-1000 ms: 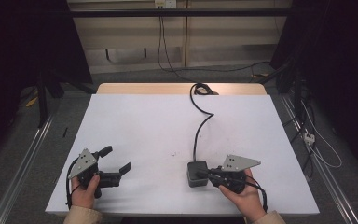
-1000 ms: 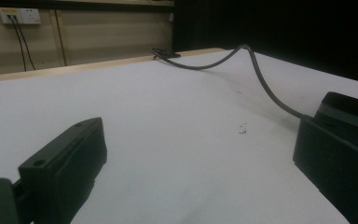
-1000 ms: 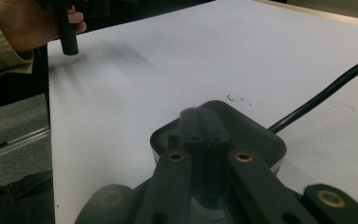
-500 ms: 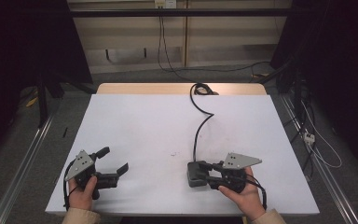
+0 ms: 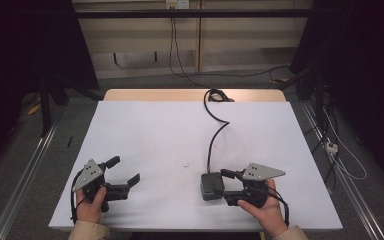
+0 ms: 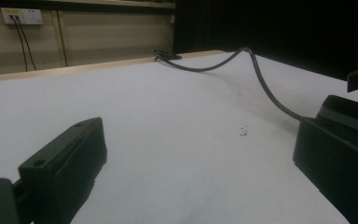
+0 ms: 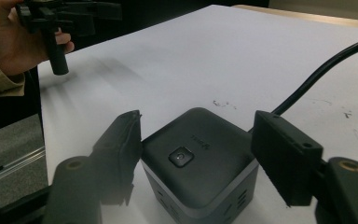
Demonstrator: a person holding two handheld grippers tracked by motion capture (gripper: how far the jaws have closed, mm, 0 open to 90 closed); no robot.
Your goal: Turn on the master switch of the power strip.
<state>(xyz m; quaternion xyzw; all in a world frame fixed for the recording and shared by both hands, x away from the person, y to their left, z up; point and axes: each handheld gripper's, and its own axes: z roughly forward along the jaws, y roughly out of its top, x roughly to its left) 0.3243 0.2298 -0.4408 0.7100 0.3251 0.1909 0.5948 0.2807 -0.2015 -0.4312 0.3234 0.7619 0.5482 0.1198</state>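
At the near left of the white table, the left gripper rests low in the person's left hand, its two black jaws spread wide apart with bare tabletop between them. In the left gripper view those jaws frame the table, and a double wall socket with two plugs in it shows on the far wall; no lettering on it can be read.

A few small dark specks mark the table near its middle.

To the right sits the dark grey cube-shaped power block, near the table's front edge, between the jaws of the right gripper. Its black cable runs away from it toward the far edge of the table, where it ends in a coil. The right gripper view shows a small round button on the cube's top face and faint printed lettering beside it, too small and dim to read.

The right gripper, held in the right hand, has just been opening its jaws. They stand on either side of the cube. One looks close against its side, the other clearly off it, so the cube sits unclamped on the table.
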